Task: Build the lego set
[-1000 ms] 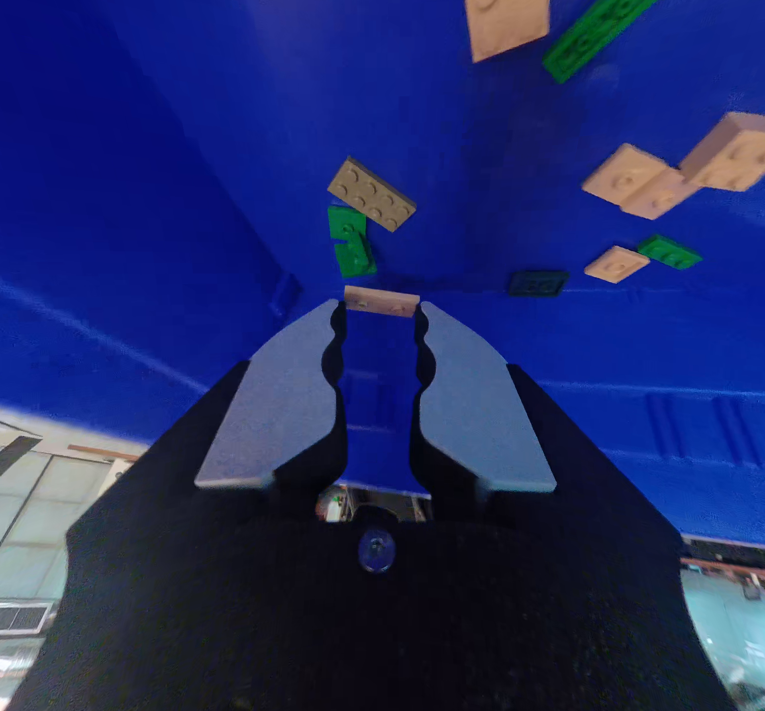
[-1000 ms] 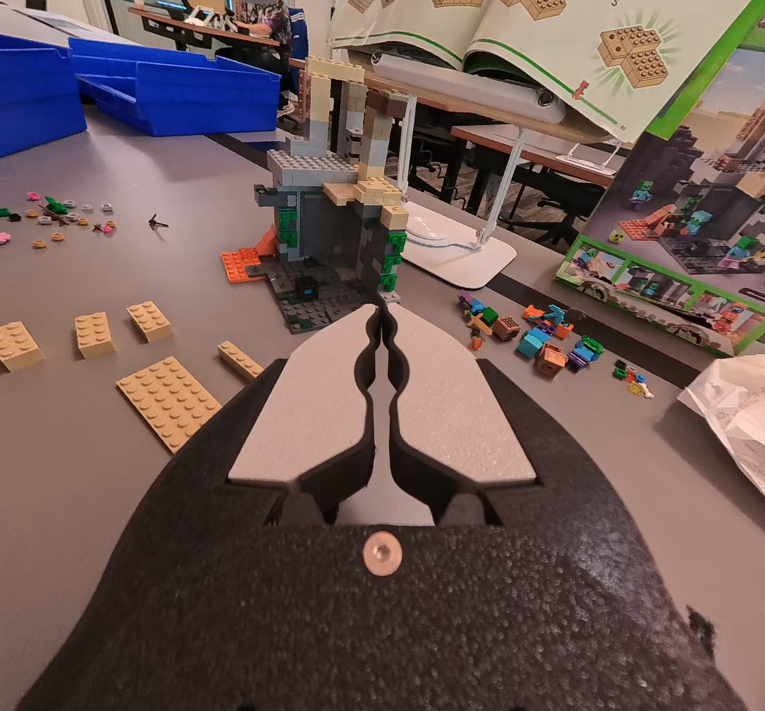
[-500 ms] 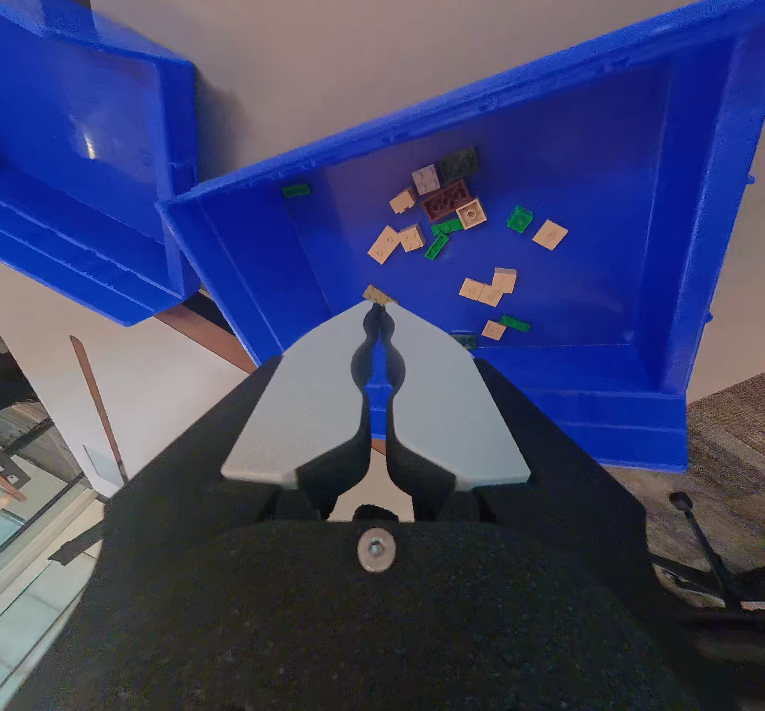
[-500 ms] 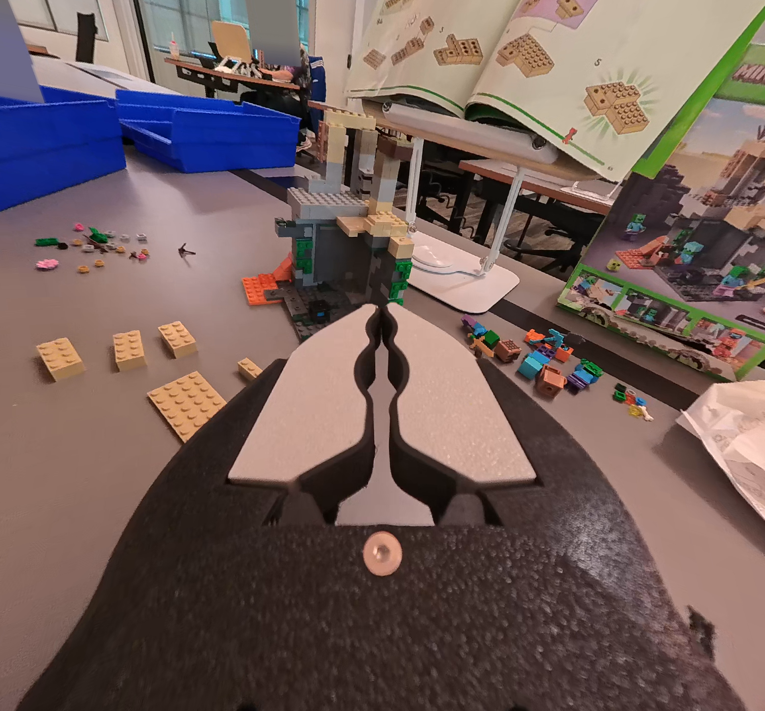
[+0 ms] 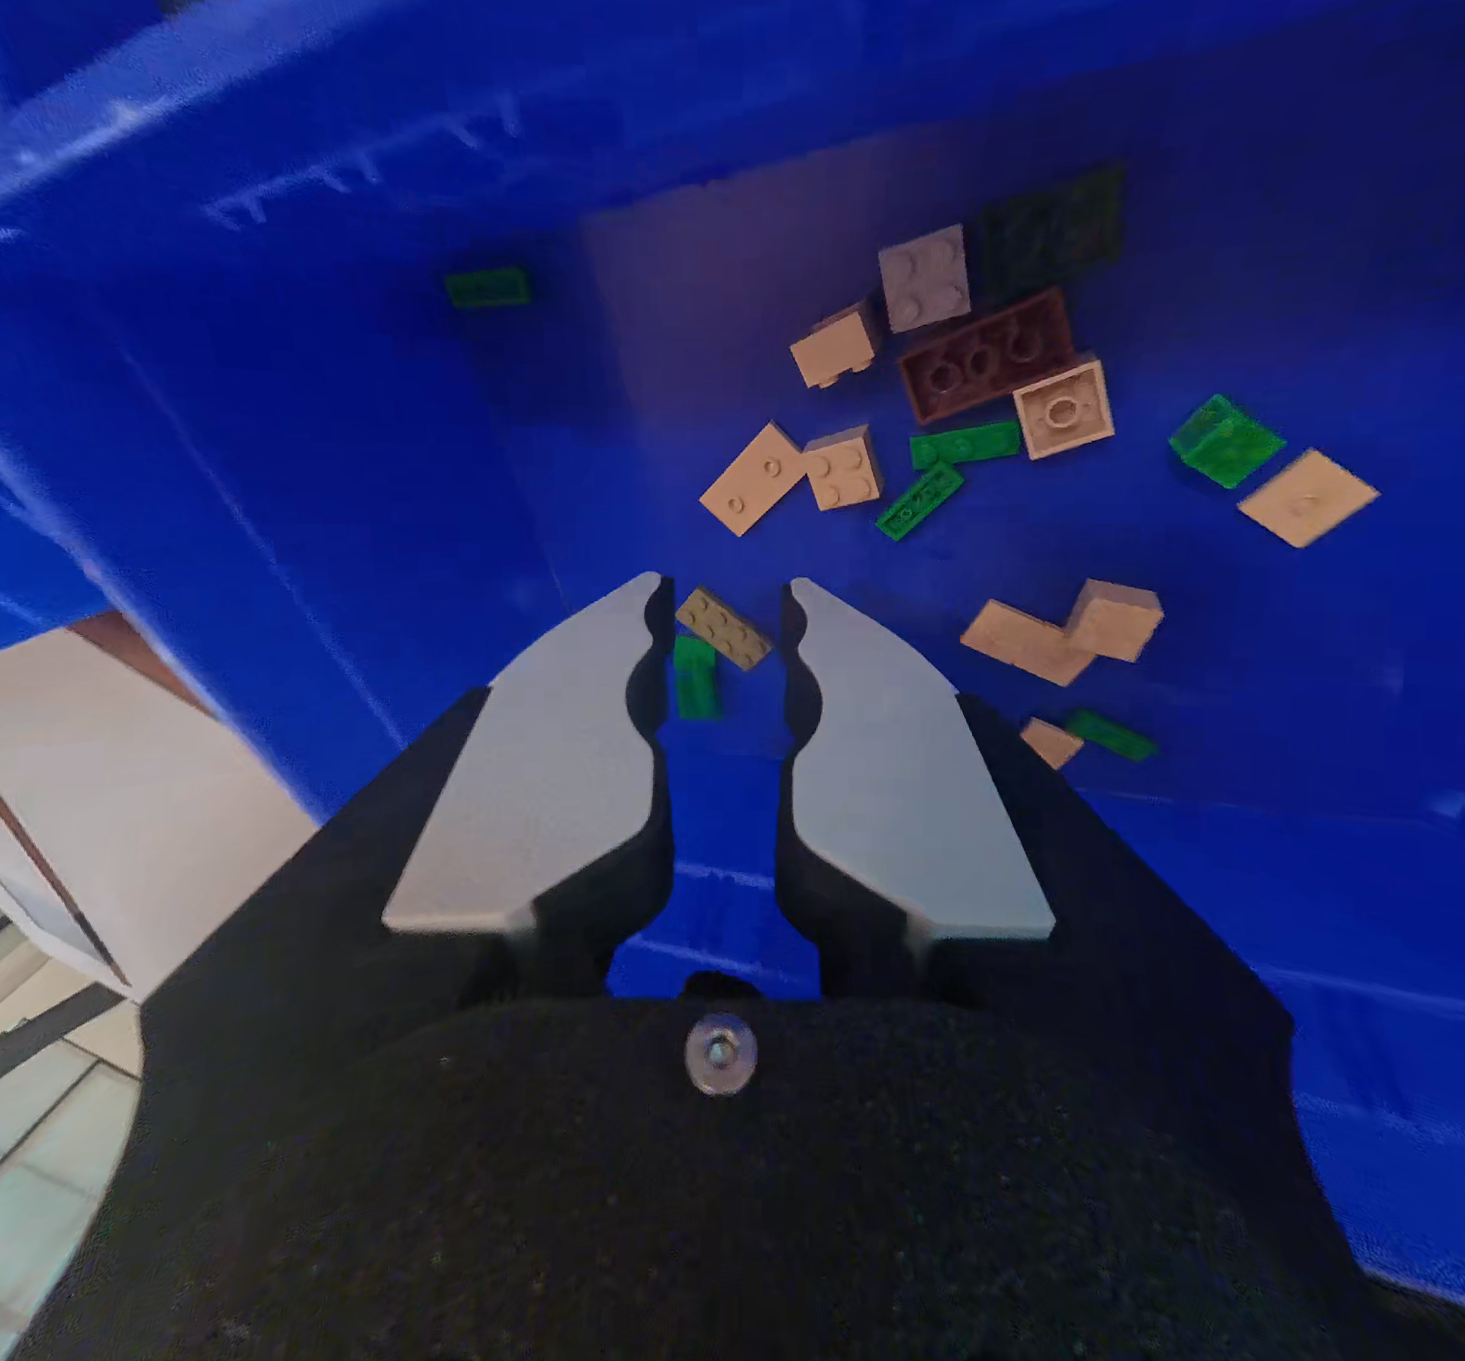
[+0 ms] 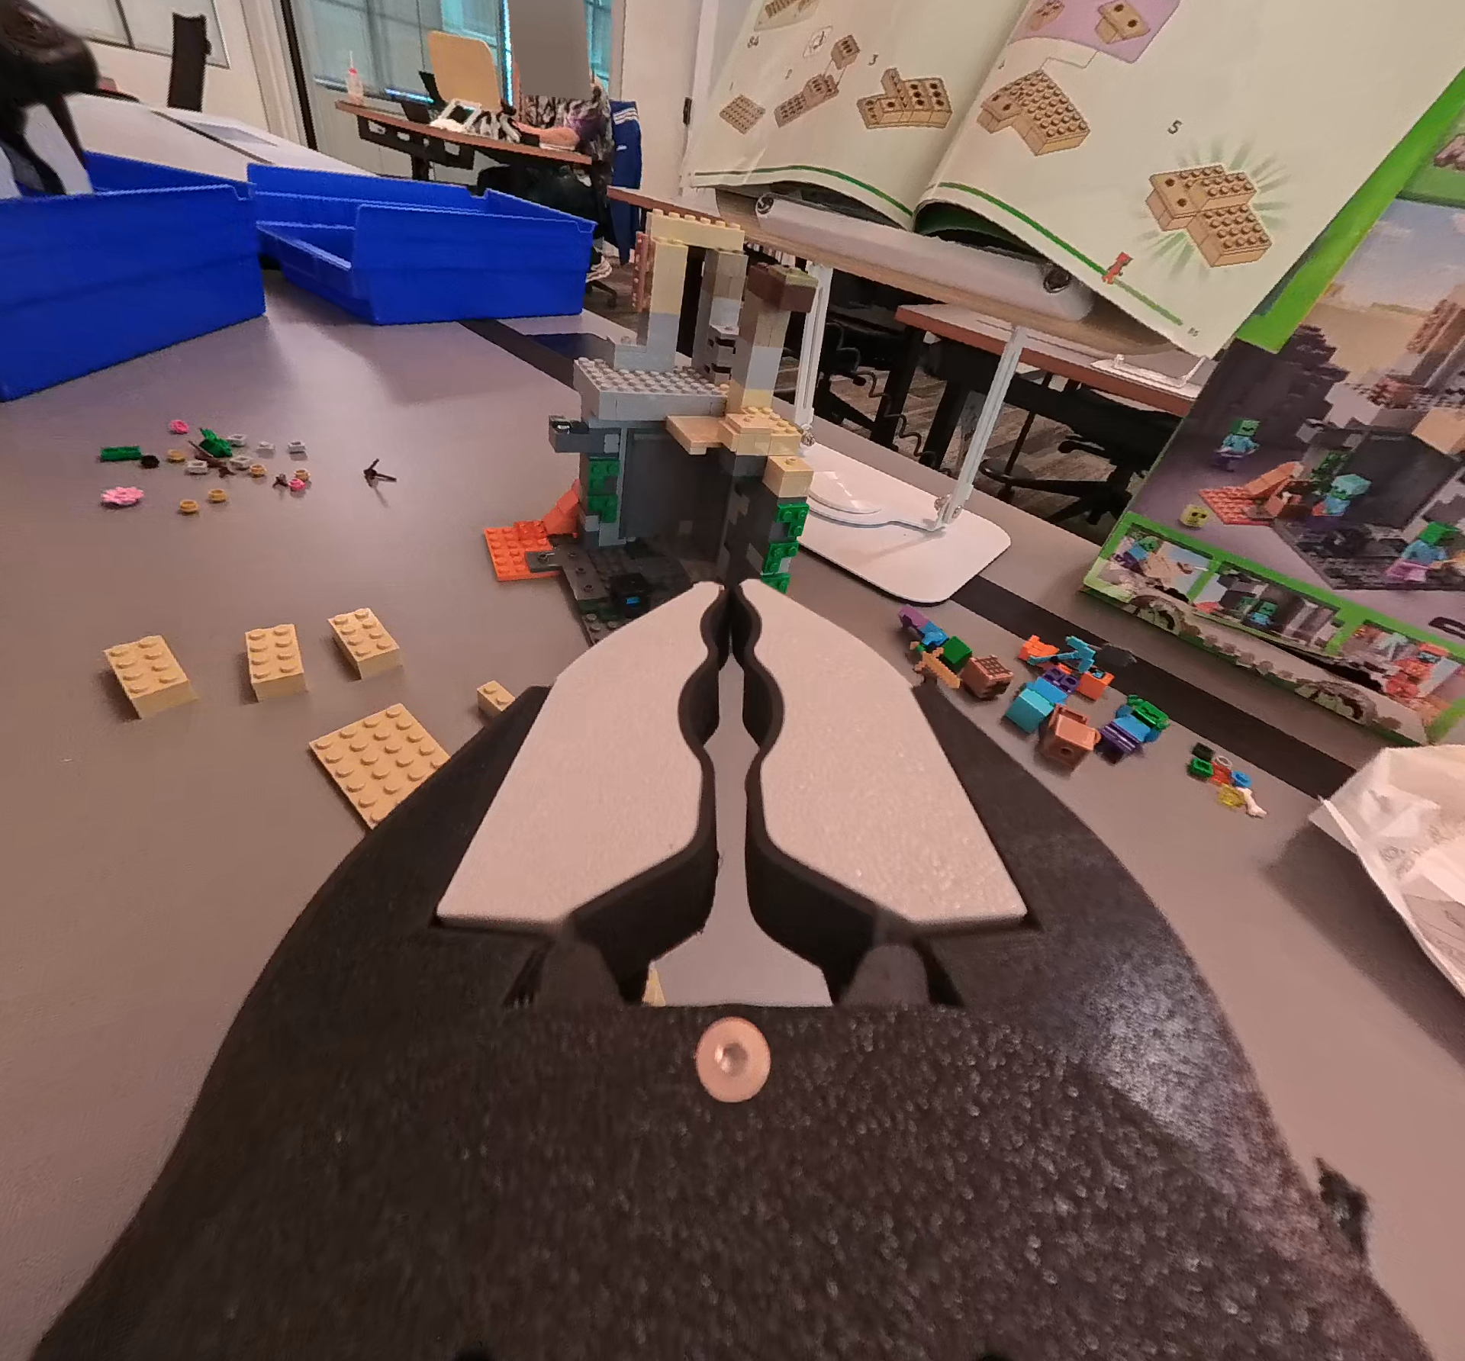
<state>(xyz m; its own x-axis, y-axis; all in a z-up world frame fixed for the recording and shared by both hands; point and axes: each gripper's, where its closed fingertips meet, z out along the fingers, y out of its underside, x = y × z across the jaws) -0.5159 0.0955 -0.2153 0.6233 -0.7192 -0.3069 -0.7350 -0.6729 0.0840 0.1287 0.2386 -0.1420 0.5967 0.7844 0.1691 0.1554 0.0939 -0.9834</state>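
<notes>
Presently the left tongs [image 5: 725, 594] are seen spread apart, empty, over the inside of a blue bin [image 5: 317, 451]. A tan studded plate [image 5: 722, 627] is seen in the gap between the fingertips, lying on the bin floor, with a green piece [image 5: 696, 677] just beside it. Tan, green, brown and grey bricks are scattered further right. The right tongs [image 6: 731, 594] are held closed, nothing gripped, above the grey surface [image 6: 198, 887]. The partly built lego set [image 6: 690, 435] is stood just ahead of them. Three tan bricks [image 6: 273, 661] and a tan plate [image 6: 380, 760] are laid to the left.
</notes>
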